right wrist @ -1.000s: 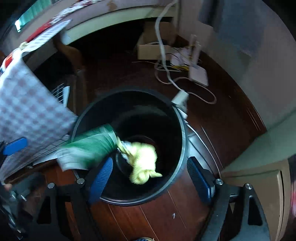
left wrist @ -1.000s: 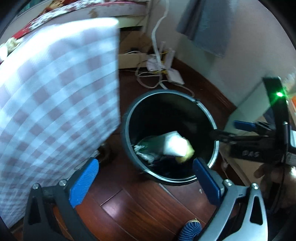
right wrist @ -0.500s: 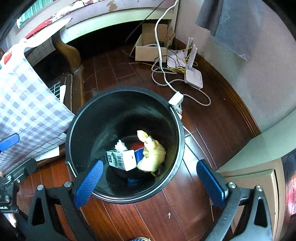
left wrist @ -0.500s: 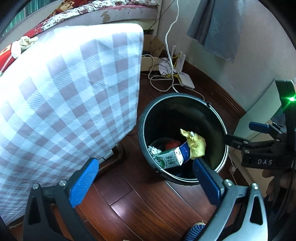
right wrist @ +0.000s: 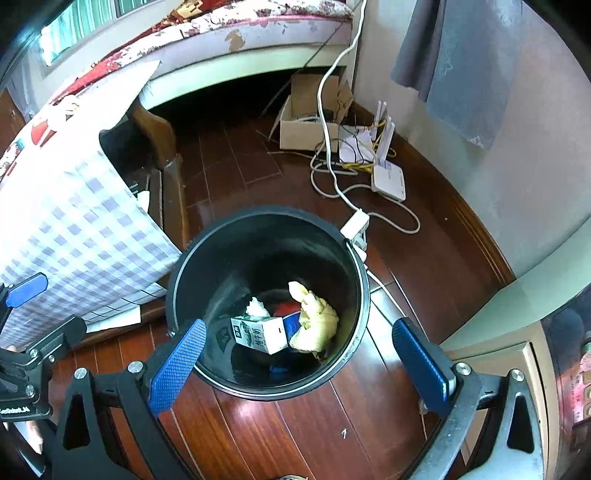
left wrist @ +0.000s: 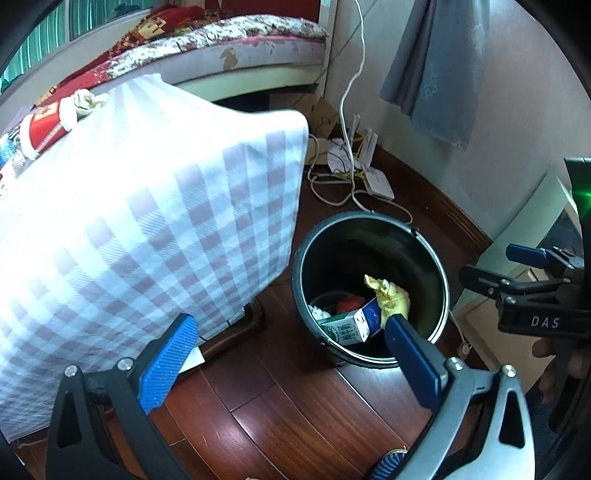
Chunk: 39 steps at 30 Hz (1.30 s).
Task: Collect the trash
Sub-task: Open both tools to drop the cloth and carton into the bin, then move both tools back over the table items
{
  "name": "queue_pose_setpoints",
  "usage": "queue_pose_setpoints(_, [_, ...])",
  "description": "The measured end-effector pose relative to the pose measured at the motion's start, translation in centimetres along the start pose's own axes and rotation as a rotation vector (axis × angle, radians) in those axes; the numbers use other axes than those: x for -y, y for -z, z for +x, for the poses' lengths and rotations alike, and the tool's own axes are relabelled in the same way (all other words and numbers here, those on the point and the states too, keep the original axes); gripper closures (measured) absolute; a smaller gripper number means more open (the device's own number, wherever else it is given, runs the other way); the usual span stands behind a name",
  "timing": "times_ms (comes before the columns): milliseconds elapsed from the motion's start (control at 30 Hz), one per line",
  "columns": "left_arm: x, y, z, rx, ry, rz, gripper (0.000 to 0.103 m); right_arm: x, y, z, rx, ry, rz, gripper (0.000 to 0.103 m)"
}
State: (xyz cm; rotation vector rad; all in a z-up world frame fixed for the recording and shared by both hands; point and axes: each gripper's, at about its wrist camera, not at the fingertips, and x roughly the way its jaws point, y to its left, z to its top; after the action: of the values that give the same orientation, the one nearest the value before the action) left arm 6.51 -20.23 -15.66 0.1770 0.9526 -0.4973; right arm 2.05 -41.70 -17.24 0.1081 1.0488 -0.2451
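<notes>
Two hand-held grippers hover above a black round trash bin (right wrist: 266,302) standing on a dark red wooden floor (right wrist: 295,435). The left hand-held gripper (left wrist: 291,365) has its blue-padded fingers wide apart and holds nothing. The right hand-held gripper (right wrist: 299,363) is likewise spread wide and empty, looking almost straight down into the bin.

Inside the bin lie a small milk carton (right wrist: 258,334), a crumpled yellow rag or glove (right wrist: 314,326), a scrap of white paper (right wrist: 256,308) and something red (right wrist: 286,308) underneath. This drop-off step looks finished.

Judging by the left view, more trash waits on the counter, which is draped in a lilac-checked cloth (left wrist: 147,229) just beside the bin: a red cup-like container (left wrist: 46,127) and a crumpled wad (left wrist: 86,99). The next move would call for turning one empty gripper toward those.

Around the room: a bed with a floral cover (right wrist: 258,22), a cardboard box (right wrist: 306,118), a white router (right wrist: 388,179) with tangled cables (right wrist: 332,177), and a grey cloth (right wrist: 465,62) hanging on the wall.
</notes>
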Motion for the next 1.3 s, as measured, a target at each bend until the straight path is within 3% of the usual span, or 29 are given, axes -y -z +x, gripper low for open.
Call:
queue_pose_setpoints(433, [-2.8, 0.0, -5.3, 0.097, -0.076, -0.049, 0.001, -3.3, -0.9, -4.4, 0.09, -0.05, -0.049, 0.001])
queue_pose_setpoints(933, [-7.5, 0.3, -8.9, 0.17, -0.165, -0.148, 0.001, -10.4, -2.4, -7.3, 0.175, -0.14, -0.156, 0.001])
queue_pose_setpoints(1300, [-14.7, 0.3, -11.1, 0.194, -0.308, -0.265, 0.001, -16.6, -5.8, -7.5, 0.217, -0.234, -0.252, 0.001])
